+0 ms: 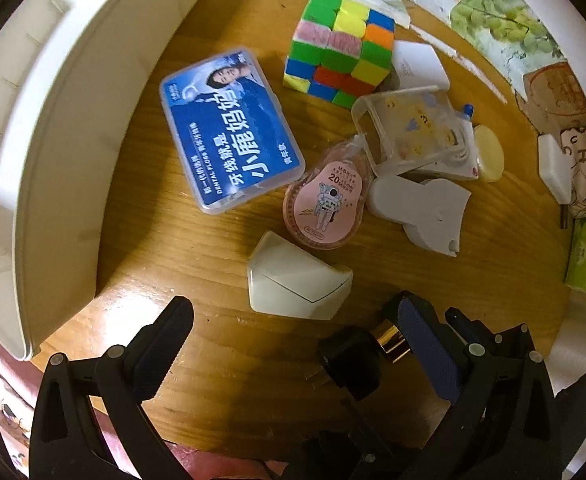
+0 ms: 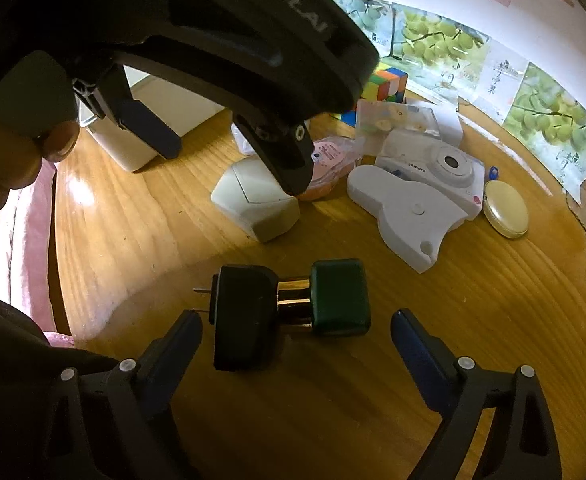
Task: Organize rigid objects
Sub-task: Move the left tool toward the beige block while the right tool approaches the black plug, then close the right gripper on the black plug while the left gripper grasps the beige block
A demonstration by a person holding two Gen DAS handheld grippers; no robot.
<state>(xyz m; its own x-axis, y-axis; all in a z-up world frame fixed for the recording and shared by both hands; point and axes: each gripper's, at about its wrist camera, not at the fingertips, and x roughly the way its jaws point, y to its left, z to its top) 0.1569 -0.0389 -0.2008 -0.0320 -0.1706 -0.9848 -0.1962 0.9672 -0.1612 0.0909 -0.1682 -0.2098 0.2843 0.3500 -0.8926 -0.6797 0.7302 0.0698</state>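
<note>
- The wooden tabletop (image 2: 333, 408) is the biggest thing. It has lots of bare room near the bottom of the right wrist view, all around the black plug. Its near edge runs down the 9 o'clock side, with pink cloth past it.
- A white bin (image 1: 53, 128) stands at 9 to 10 o'clock in the left wrist view, with its wall right by the blue box.
- The left gripper (image 1: 293, 320) points down at the tabletop. Its fingers (image 1: 173, 332) are wide apart and hold nothing. The white wedge-shaped case (image 1: 299, 280) lies just past the tips, at 12 o'clock from them.
- The right gripper (image 2: 297, 320) has its fingers (image 2: 181, 344) wide apart too. They touch nothing.
- The black plug (image 2: 289, 312) lies flat between the right fingers, a bit past the tips. Its metal prongs point to 9 o'clock and its dark green end to 3 o'clock. There is a gap on each side.
- The blue floss box (image 1: 229, 132) lies flat at 11 o'clock from the white case.
- The colour cube (image 1: 339, 54) sits at 12 o'clock, near the far edge.
- The pink tape roller (image 1: 325, 204) touches the heap of small white things at 2 o'clock, so that side is crowded.
</note>
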